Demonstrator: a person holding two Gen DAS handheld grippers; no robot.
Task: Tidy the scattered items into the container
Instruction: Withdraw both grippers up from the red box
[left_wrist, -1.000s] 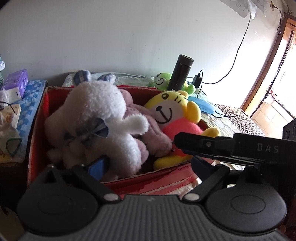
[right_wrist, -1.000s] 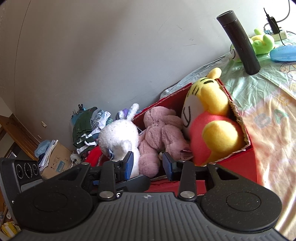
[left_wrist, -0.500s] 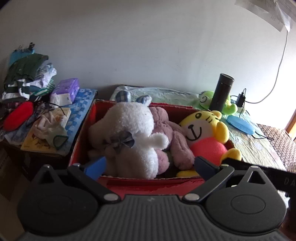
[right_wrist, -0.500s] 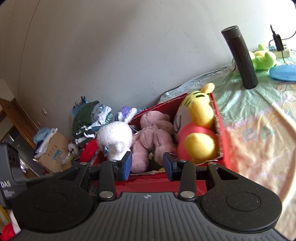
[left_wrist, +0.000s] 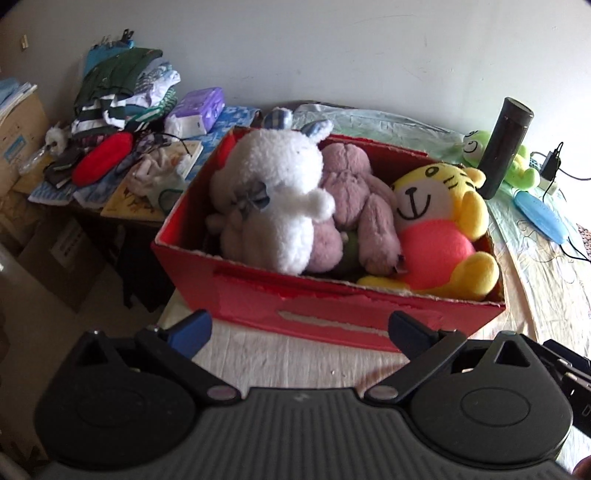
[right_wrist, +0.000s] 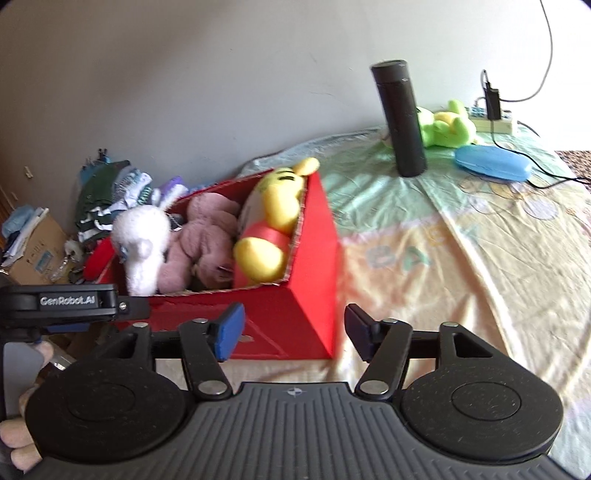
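Note:
A red cardboard box (left_wrist: 332, 310) (right_wrist: 310, 266) stands on the bed. In it lie a white plush rabbit (left_wrist: 273, 192) (right_wrist: 142, 243), a pink plush (left_wrist: 351, 192) (right_wrist: 207, 240) and a yellow tiger plush (left_wrist: 439, 221) (right_wrist: 273, 229). My left gripper (left_wrist: 301, 330) is open and empty, just in front of the box's near wall. My right gripper (right_wrist: 293, 332) is open and empty by the box's near right corner. A green frog plush (left_wrist: 517, 166) (right_wrist: 447, 125) lies on the bed outside the box, behind a black flask (left_wrist: 504, 147) (right_wrist: 400, 118).
A blue case (right_wrist: 493, 168) (left_wrist: 539, 218), a power strip with charger and cable (right_wrist: 493, 118) lie at the bed's far side. Left of the box, a side table (left_wrist: 122, 173) holds clothes, a tissue pack, books and a red pouch. Cardboard boxes (left_wrist: 18, 129) stand further left.
Both grippers have pulled back from the box and away from the toys. The right gripper's jaws have opened wider. The left gripper now sees the whole box from further off.

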